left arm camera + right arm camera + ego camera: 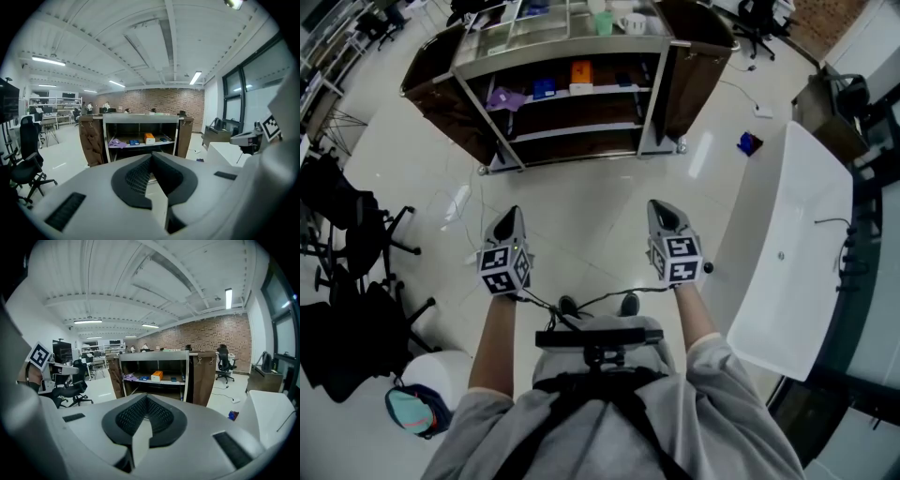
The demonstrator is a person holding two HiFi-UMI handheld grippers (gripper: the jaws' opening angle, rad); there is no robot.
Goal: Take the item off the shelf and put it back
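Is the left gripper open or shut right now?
Shut. In its own view, the left gripper has its jaws meeting at the tips, with nothing between them.

Ahead I see the shelf [567, 131] standing on the pale floor [581, 202], its middle board carrying a purple cloth [506, 97], a blue item [544, 89] and an orange box [581, 73].

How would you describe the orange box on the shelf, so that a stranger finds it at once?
Look at the metal shelf unit with brown side panels, standing on the pale floor. On the shelf below its top, near the centre, stands the orange box. It is the only orange thing there; a blue item and a purple item lie to its left.
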